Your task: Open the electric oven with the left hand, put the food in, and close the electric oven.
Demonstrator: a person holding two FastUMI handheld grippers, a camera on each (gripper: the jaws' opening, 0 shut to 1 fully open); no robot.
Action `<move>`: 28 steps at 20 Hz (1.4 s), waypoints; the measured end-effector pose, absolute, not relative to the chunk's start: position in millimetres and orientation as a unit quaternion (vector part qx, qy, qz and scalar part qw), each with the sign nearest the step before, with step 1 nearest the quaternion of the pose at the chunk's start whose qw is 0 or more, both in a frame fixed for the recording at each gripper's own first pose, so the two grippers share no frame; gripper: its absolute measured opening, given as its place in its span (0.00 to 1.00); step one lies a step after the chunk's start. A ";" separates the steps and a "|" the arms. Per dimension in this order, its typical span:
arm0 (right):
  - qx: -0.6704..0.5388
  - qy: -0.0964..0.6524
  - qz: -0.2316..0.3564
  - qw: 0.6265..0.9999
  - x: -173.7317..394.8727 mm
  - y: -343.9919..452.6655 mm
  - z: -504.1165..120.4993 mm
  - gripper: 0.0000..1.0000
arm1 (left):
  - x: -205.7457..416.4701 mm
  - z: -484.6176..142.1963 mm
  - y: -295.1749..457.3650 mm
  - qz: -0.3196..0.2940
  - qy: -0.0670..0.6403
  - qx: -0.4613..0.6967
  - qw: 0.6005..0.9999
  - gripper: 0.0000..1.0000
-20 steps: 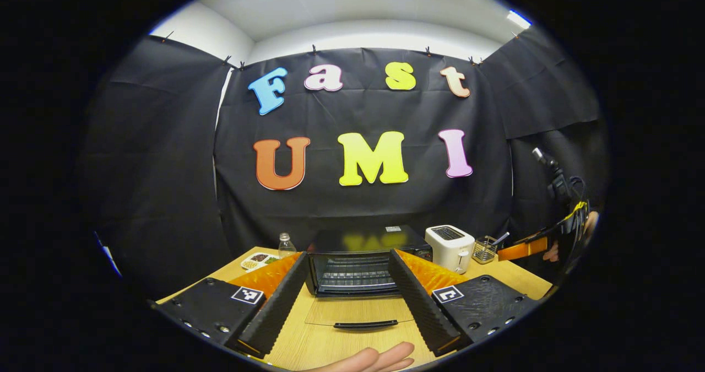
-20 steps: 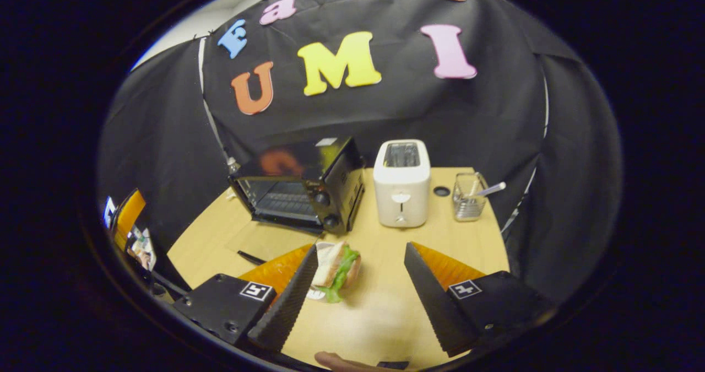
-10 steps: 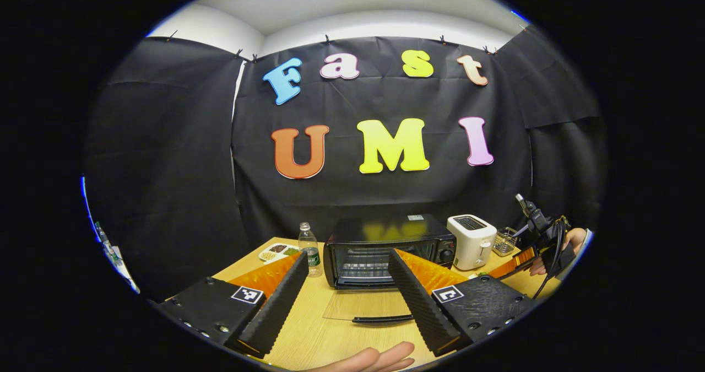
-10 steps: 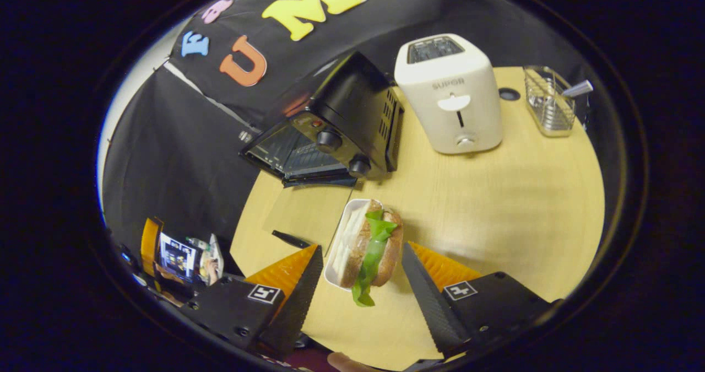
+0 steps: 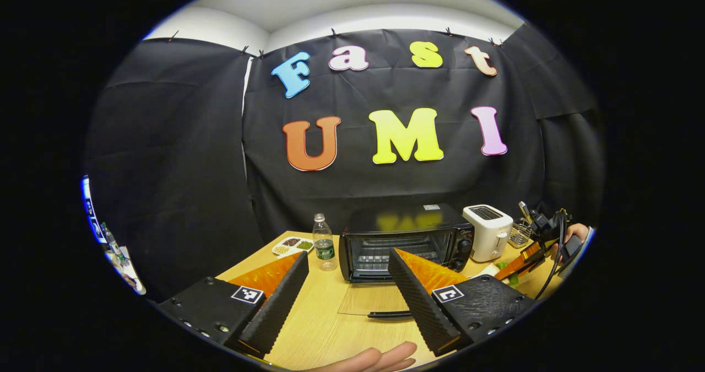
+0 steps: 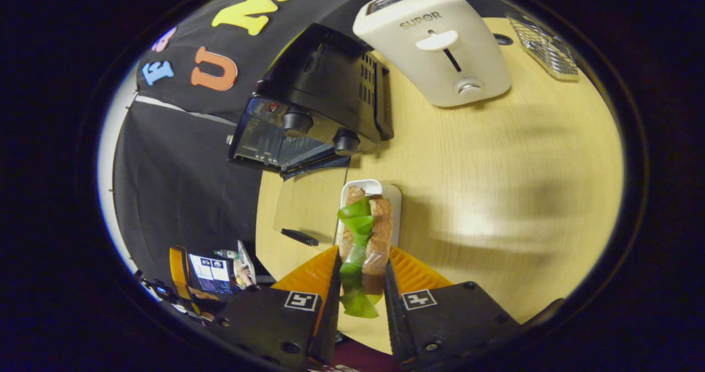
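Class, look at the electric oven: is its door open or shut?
Open. The oven door lies flat on the table, exposing the racks inside.

"SUPOR" on toaster (image 6: 435, 41), oven's badge likely unreadable

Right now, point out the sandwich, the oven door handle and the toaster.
sandwich (image 6: 368, 234): right gripper view, on the bread beside the lettuce.
oven door handle (image 5: 388, 314): left gripper view, on the dark bar at the lowered glass door's front edge.
toaster (image 6: 435, 47): right gripper view, on its white front face.
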State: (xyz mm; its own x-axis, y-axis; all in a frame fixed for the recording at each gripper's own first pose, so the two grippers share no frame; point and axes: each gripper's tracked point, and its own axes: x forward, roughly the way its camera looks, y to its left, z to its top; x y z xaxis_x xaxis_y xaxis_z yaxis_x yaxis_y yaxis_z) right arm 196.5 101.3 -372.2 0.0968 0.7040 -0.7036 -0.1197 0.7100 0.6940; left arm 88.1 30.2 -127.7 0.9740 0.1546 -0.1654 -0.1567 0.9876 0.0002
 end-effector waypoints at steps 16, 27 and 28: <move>0.360 0.415 0.271 0.791 118.3 211.1 -292.7 0.40 | 35.0 -102.8 58.2 0.061 0.029 -0.034 0.997 0.95; 0.508 0.218 0.159 0.818 190.7 297.1 -299.0 0.40 | 12.7 -118.2 97.2 0.061 0.034 -0.017 0.997 0.95; 0.516 0.199 0.141 0.821 197.7 298.4 -301.5 0.40 | 10.0 -119.3 100.6 0.063 0.035 -0.010 0.997 0.95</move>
State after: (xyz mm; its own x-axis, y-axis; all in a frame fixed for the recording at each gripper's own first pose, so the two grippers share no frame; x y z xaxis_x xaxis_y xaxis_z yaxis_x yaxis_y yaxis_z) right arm 197.7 298.4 -301.5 0.8811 0.4372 -0.1805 -0.0270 0.4274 0.9037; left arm 10.0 100.6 -119.3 0.9896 0.1246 -0.0718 -0.1260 0.9919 -0.0158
